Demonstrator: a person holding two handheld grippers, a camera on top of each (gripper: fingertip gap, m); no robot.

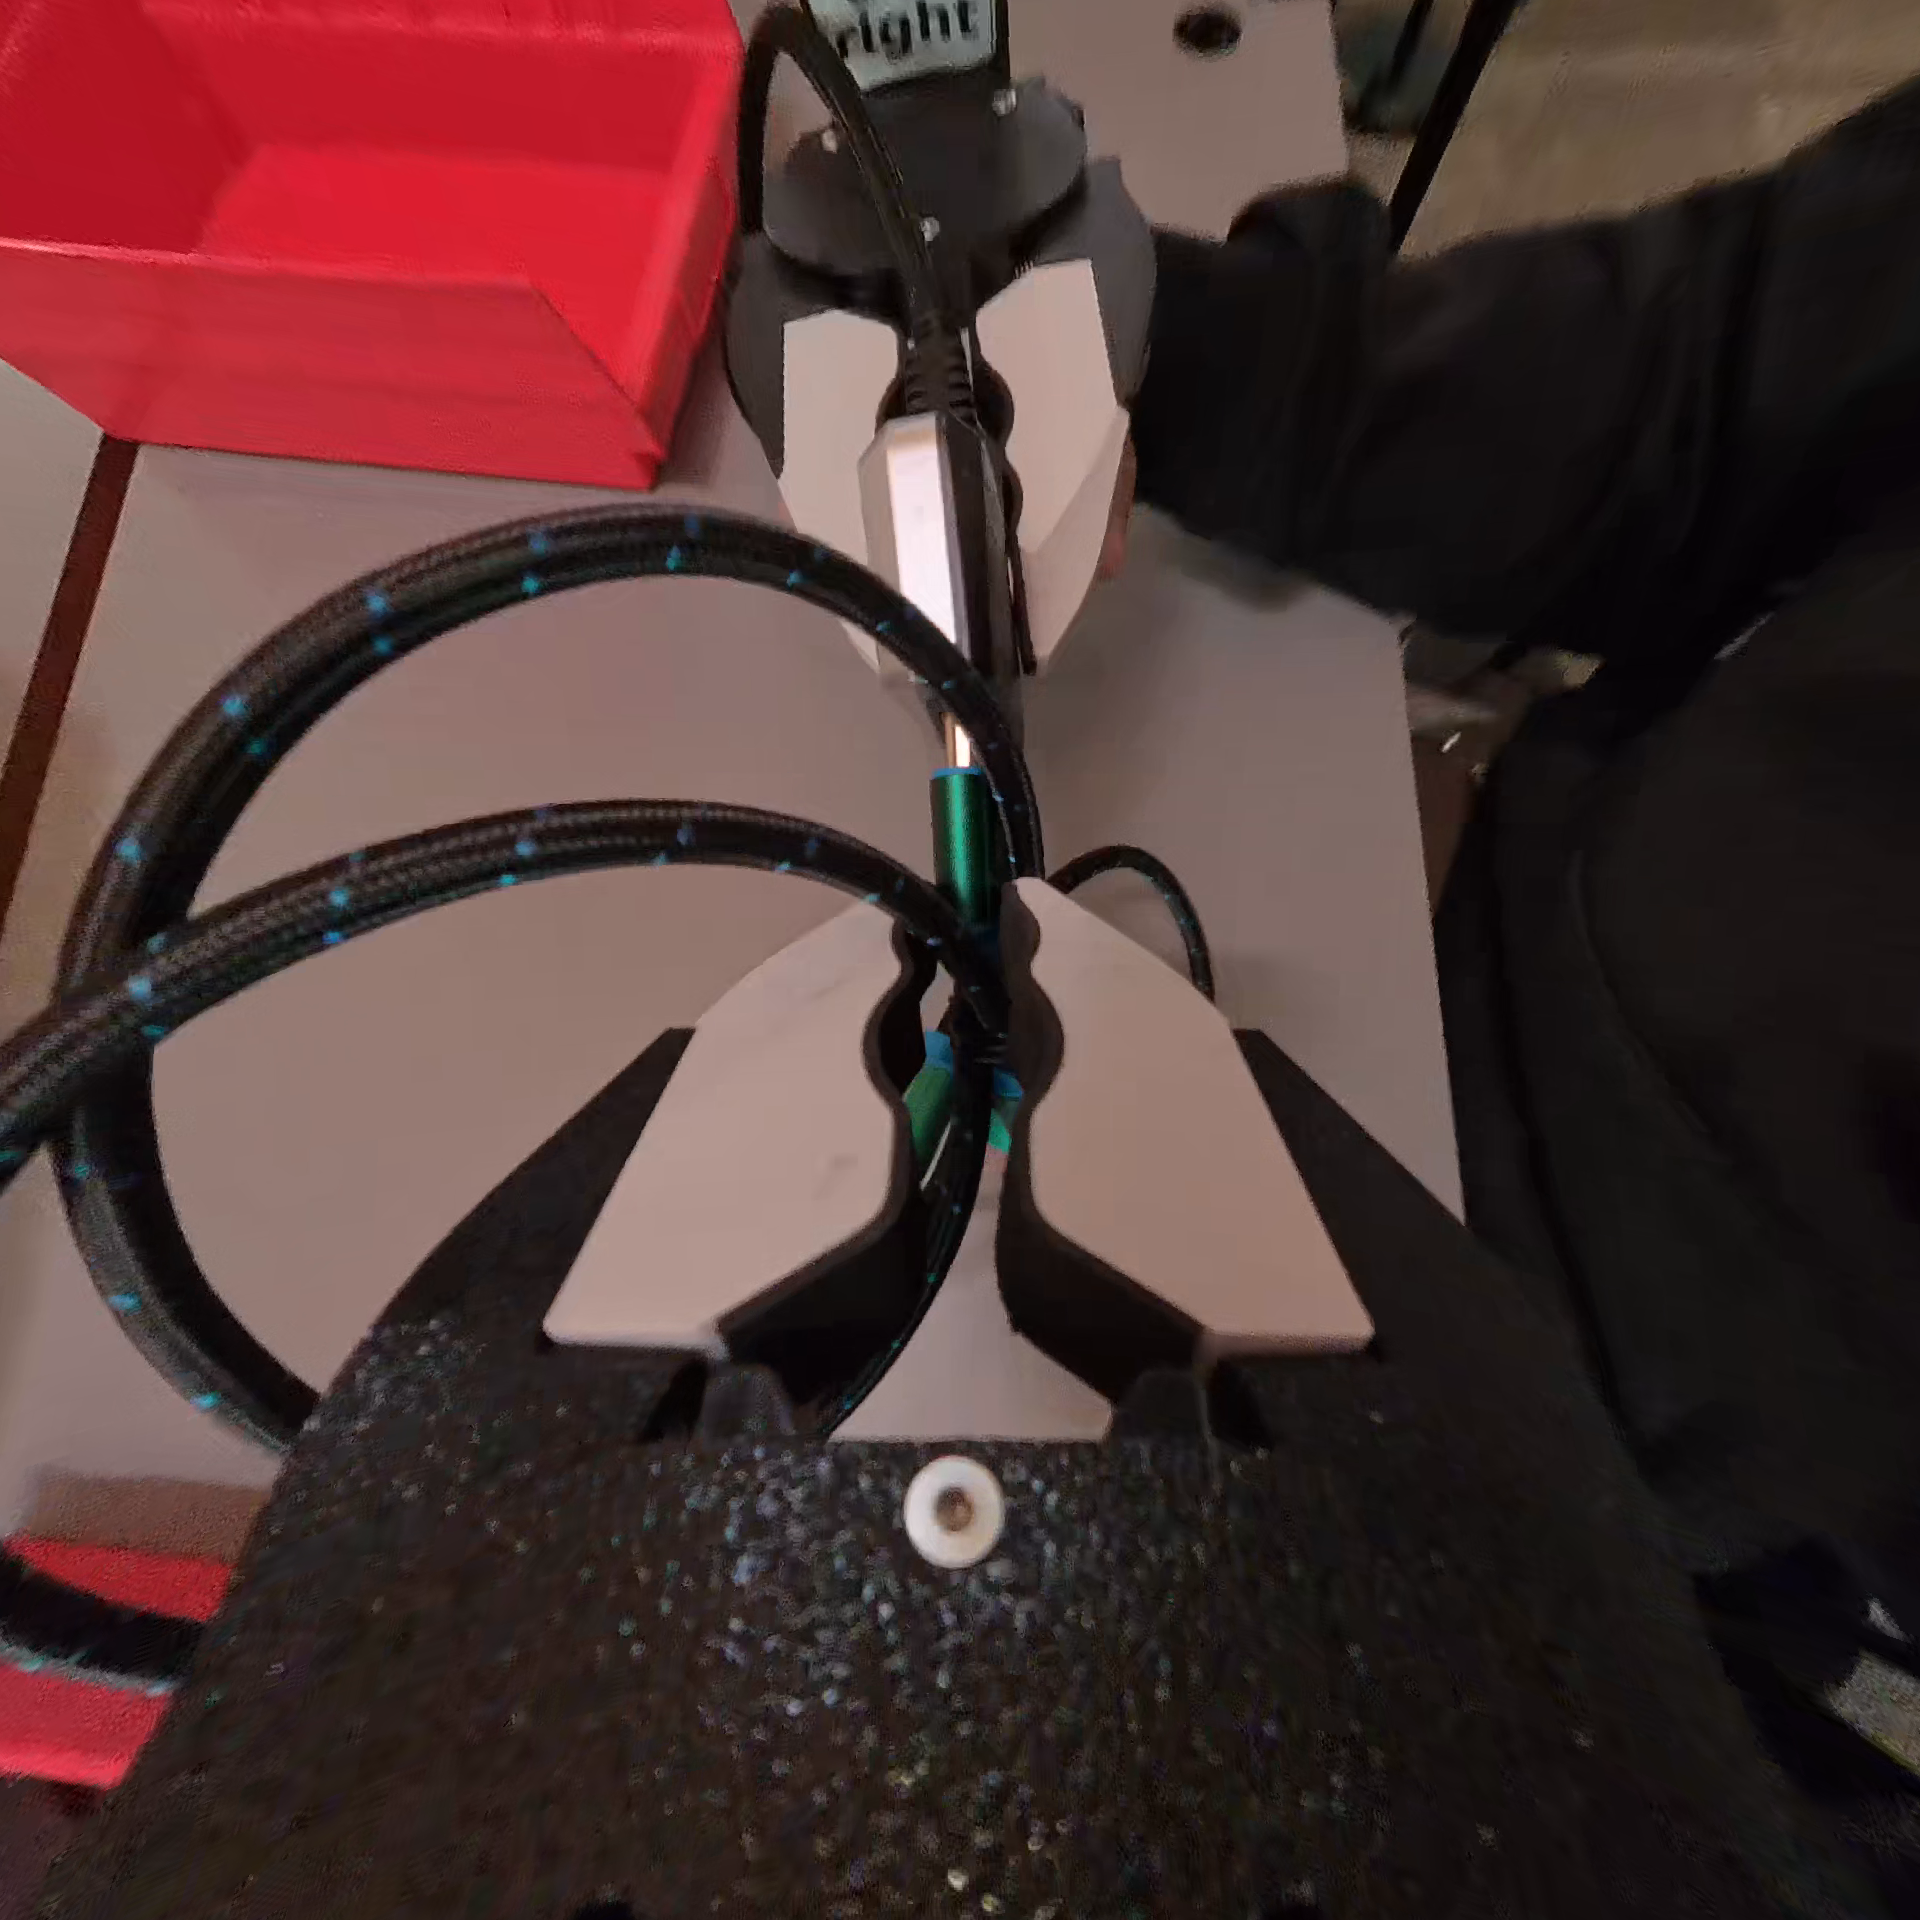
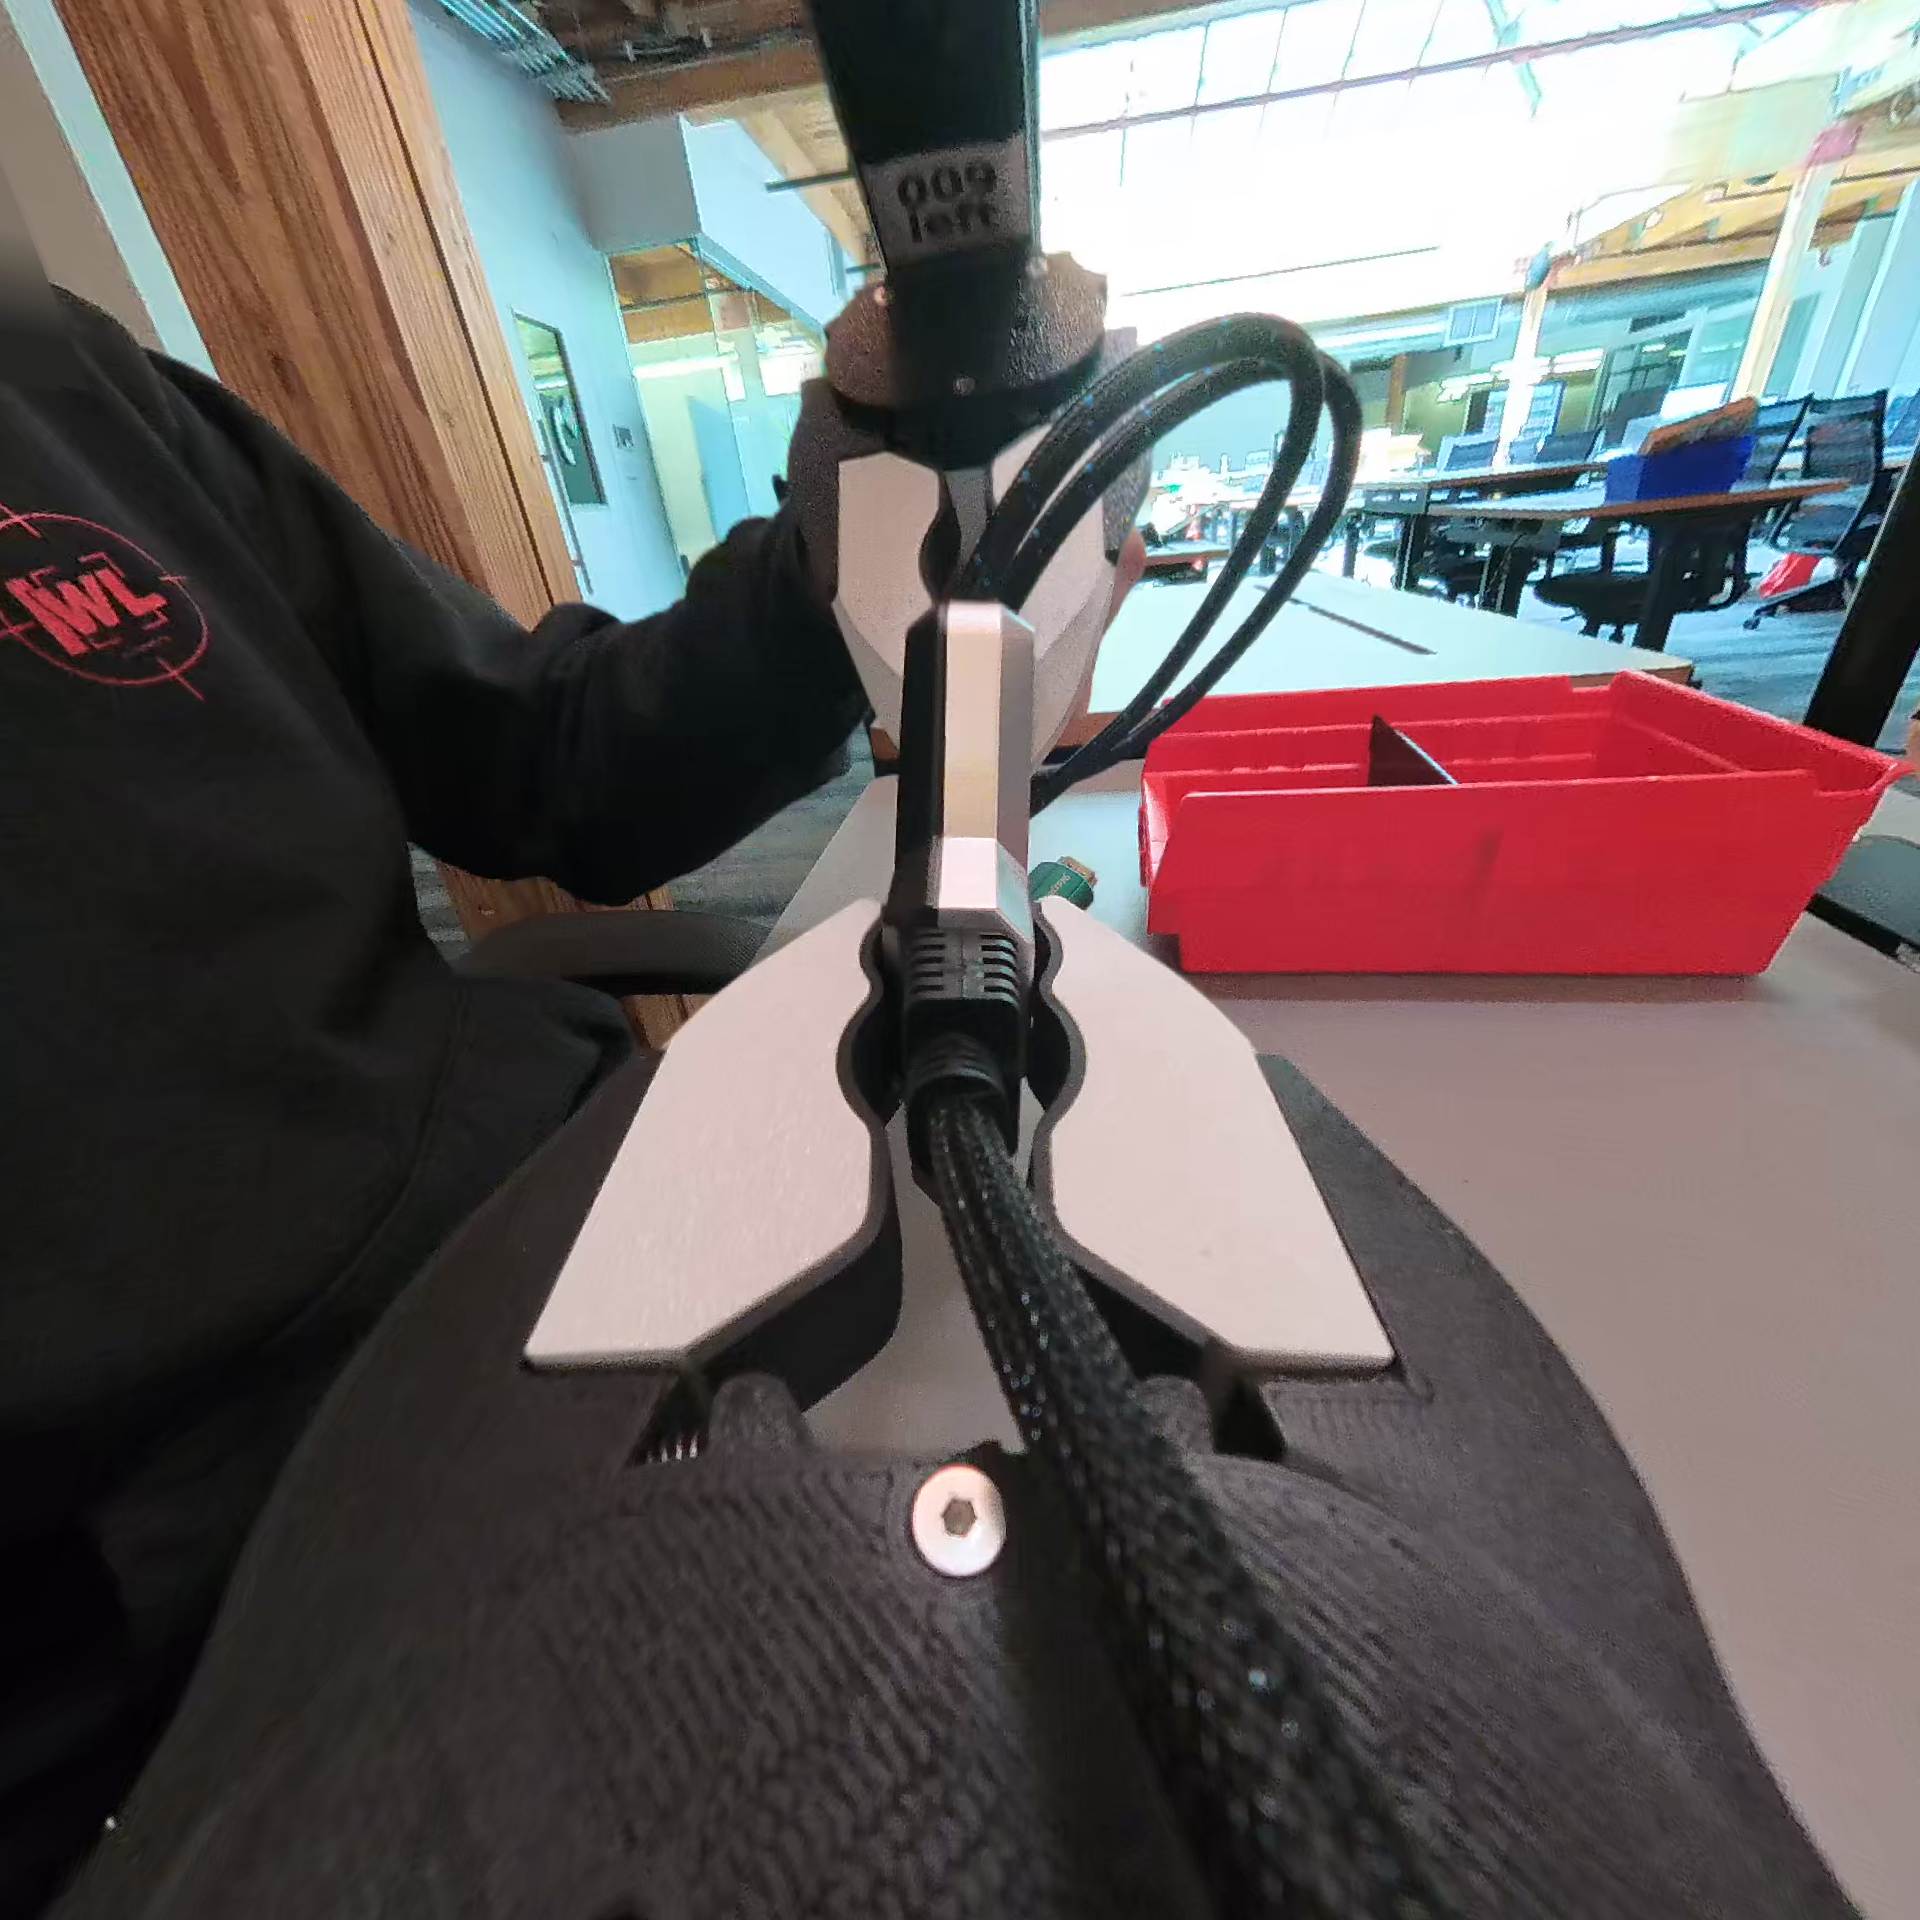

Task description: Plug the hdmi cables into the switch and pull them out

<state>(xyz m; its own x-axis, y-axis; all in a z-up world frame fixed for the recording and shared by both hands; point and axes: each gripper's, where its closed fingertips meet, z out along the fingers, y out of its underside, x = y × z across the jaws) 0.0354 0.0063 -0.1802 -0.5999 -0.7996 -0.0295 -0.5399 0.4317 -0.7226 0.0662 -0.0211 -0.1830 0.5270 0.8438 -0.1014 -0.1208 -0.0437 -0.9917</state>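
Observation:
My left gripper [image 1: 961, 914] is shut on a green HDMI plug [image 1: 961, 831] with a black braided cable [image 1: 312, 675] that loops out to the left. The plug's metal tip meets the near end of the silver switch [image 1: 930, 530]; I cannot tell how deep it sits. My right gripper [image 2: 961, 914] is shut on the switch [image 2: 971, 748] at its black cable end, and holds it up above the table. It faces the left gripper, whose white fingers [image 2: 878, 582] show behind the switch. A second green plug [image 2: 1065, 881] lies on the table.
A red bin [image 1: 364, 312] stands on the grey table [image 1: 571, 707] at the far left; it also shows in the right wrist view [image 2: 1455, 883]. A person's black sleeve [image 1: 1455, 416] fills the right side. Cable loops [image 2: 1247, 468] arch above the table [image 2: 1558, 1143].

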